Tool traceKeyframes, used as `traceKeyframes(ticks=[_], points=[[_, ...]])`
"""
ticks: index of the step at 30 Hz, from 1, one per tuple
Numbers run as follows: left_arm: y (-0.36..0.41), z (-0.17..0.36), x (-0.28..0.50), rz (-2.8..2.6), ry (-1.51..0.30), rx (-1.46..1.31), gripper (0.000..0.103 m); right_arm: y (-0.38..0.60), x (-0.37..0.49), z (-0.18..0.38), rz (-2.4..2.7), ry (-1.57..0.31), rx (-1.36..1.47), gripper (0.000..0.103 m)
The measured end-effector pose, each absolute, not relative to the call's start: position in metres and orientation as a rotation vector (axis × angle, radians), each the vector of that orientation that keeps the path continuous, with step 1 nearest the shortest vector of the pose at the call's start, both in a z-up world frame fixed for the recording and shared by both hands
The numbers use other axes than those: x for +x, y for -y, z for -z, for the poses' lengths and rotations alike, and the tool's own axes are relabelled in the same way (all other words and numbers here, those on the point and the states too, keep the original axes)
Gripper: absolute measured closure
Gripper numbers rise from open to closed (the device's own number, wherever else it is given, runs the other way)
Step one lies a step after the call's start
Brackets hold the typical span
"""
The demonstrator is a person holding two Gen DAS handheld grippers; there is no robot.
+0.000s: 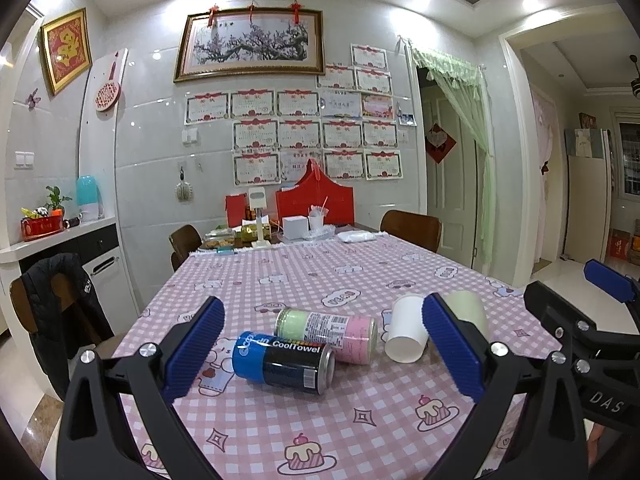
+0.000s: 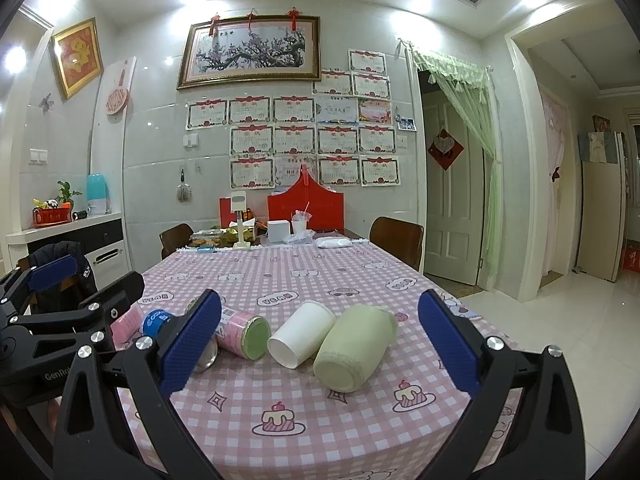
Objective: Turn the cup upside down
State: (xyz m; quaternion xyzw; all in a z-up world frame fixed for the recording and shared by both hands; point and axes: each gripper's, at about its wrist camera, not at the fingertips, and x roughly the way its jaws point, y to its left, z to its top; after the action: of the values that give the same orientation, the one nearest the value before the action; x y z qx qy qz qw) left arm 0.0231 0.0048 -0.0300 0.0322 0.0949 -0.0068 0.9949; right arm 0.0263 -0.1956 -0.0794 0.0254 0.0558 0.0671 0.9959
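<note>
A white paper cup (image 1: 406,328) lies on its side on the pink checked tablecloth (image 1: 304,420), its mouth toward me; it also shows in the right wrist view (image 2: 301,334). A pale green cup (image 2: 356,346) lies on its side to its right, its flat end toward me, partly hidden in the left wrist view (image 1: 468,310). My left gripper (image 1: 324,350) is open and empty, hovering before the cans. My right gripper (image 2: 320,346) is open and empty, its fingers either side of the two cups, short of them.
A blue and black CoolTowel can (image 1: 284,362) and a pink and green can (image 1: 328,332) lie on their sides left of the cups. Boxes, a red bag (image 1: 314,200) and clutter stand at the table's far end. Chairs (image 1: 412,228) surround the table.
</note>
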Motion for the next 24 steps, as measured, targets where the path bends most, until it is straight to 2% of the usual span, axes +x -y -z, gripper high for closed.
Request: traceKeyframes(ticks=[24], points=[[0.025, 0.084, 0.110, 0.122, -0.501, 0.017, 0.005, 0.230, 0.082, 0.125, -0.080, -0.299, 0.100, 0.008]])
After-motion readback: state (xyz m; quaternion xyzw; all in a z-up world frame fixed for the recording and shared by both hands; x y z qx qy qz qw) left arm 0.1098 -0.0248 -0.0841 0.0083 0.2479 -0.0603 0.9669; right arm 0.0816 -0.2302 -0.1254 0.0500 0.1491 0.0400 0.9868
